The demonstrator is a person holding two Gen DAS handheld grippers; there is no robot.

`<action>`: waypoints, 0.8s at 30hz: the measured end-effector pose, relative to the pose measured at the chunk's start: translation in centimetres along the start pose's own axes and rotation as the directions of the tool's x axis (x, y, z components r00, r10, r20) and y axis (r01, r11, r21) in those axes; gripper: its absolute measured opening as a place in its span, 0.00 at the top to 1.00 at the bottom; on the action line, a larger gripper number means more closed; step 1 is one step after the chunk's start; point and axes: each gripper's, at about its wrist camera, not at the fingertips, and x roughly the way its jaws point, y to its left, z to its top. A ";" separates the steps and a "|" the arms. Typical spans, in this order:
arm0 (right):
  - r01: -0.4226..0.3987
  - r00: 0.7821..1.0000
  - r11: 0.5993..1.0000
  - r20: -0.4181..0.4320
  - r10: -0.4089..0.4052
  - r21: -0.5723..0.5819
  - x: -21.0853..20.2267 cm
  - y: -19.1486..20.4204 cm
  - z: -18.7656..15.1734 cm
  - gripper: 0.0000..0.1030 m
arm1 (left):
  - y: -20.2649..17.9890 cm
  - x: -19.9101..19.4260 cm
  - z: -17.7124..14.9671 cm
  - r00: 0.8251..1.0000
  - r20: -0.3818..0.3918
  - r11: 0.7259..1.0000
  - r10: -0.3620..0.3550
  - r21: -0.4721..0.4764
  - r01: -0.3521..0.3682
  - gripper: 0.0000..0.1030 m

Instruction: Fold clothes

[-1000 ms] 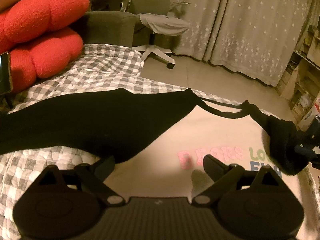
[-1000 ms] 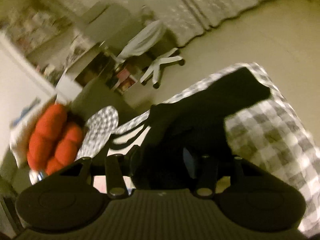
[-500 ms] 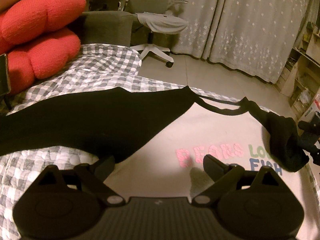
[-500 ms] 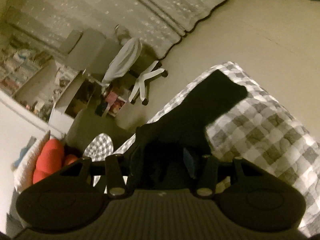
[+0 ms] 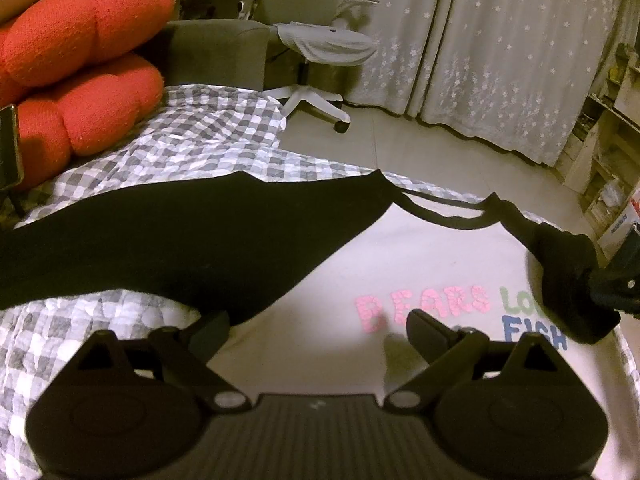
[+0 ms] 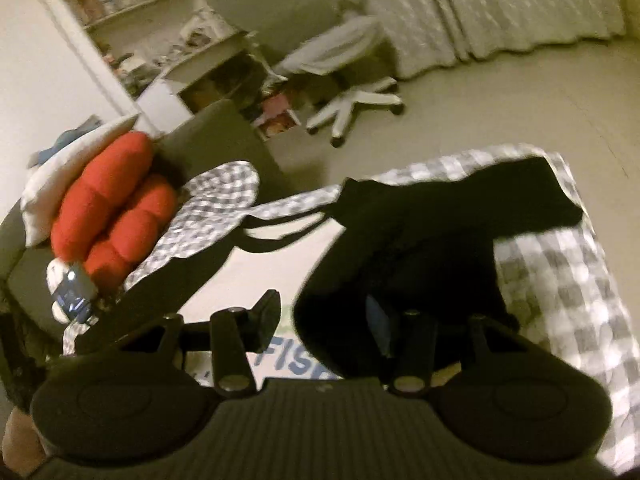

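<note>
A white t-shirt (image 5: 360,272) with black sleeves and neck trim lies on the checked bed, pink "BEARS" and blue "FISH" print facing up. My left gripper (image 5: 316,328) is open and empty just above the shirt's chest, its left finger over the black left sleeve (image 5: 160,240). My right gripper (image 6: 324,316) shows open, its fingers spread; the bunched black right sleeve (image 6: 400,264) lies against its right finger. In the left wrist view the right gripper (image 5: 616,276) sits at the right edge against that sleeve (image 5: 568,280).
Red cushions (image 5: 80,80) and a grey headboard (image 5: 216,52) stand at the bed's left end. A phone (image 6: 74,292) lies by the cushions. An office chair (image 5: 320,40) stands on the floor past the checked quilt (image 5: 208,140), before the curtains (image 5: 500,40).
My right gripper has swung and lowered toward the shirt, and its fingers have spread apart from around the black sleeve. The left gripper has hardly moved.
</note>
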 end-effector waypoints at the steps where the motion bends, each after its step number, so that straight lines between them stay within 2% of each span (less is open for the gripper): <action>1: -0.017 1.000 1.000 0.008 0.017 0.009 -0.1 -0.1 0.0 0.50 | 0.0 0.0 0.0 1.000 0.000 1.000 0.000 0.000 0.000 0.07; 3: -0.015 1.000 0.999 0.012 0.015 0.029 -0.2 -0.4 0.1 0.50 | 0.0 0.1 0.0 1.000 -0.001 1.000 0.002 0.000 -0.002 0.07; 6: 0.031 1.000 0.999 0.000 -0.031 0.030 0.2 -0.7 0.1 0.50 | 0.0 0.1 0.0 1.000 -0.001 1.000 0.002 -0.001 -0.002 0.07; 10: 0.052 0.997 0.991 0.056 -0.059 0.124 -0.5 -1.9 0.5 0.50 | -0.1 0.1 0.0 1.000 -0.002 1.000 0.004 0.003 -0.004 0.07; 13: 0.056 0.991 0.964 0.103 -0.085 0.259 -1.4 -3.9 0.8 0.50 | -0.1 0.1 -0.1 1.000 -0.005 1.000 0.005 0.008 -0.005 0.07; 16: 0.098 0.980 0.912 0.123 -0.159 0.398 -2.0 -6.4 0.6 0.50 | -0.1 0.2 -0.1 1.000 -0.007 1.000 0.006 0.010 -0.006 0.07; 19: 0.122 0.966 0.826 0.125 -0.226 0.551 -2.6 -9.3 0.1 0.50 | -0.1 0.2 -0.1 1.000 -0.007 1.000 0.006 0.008 -0.006 0.07; 22: 0.106 0.953 0.740 0.144 -0.265 0.664 -3.3 -11.8 -0.3 0.50 | -0.1 0.2 -0.1 1.000 -0.007 1.000 0.007 0.010 -0.007 0.07; 24: 0.083 0.950 0.709 0.159 -0.269 0.701 -3.2 -12.7 -0.2 0.50 | -0.2 0.2 -0.2 1.000 -0.007 1.000 0.009 0.015 -0.009 0.07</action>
